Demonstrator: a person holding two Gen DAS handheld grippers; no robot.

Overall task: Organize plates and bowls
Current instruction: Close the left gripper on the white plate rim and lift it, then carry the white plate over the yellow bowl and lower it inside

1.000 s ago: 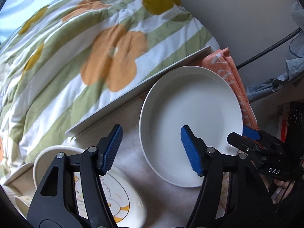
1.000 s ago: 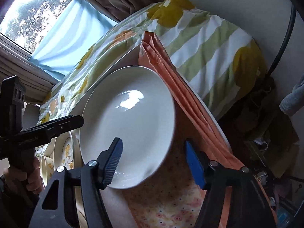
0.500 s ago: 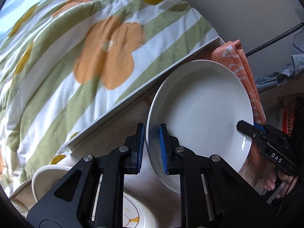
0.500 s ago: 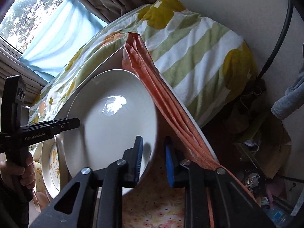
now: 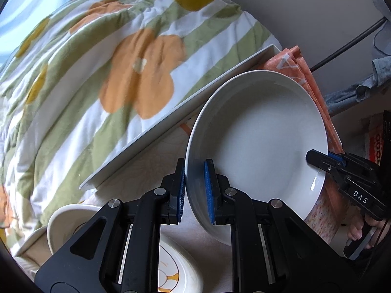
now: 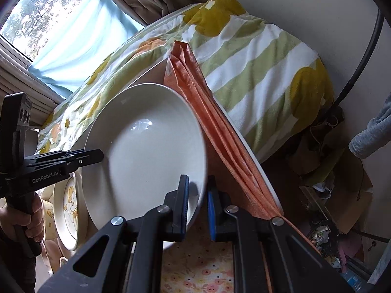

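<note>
Left gripper (image 5: 195, 190): pads pinching the left rim of the white plate (image 5: 264, 141).
White plate: tilted, over the table's (image 5: 146, 171) far right corner, beside the orange cloth (image 5: 315, 92).
Right gripper (image 6: 197, 207): clamped on the plate's right rim.

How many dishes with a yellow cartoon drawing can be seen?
1 for sure: a cream round dish with a yellow cartoon drawing lies flat below the plain white plate, on its left side. Cream dishes beside it are mostly hidden, so more may exist.
</note>
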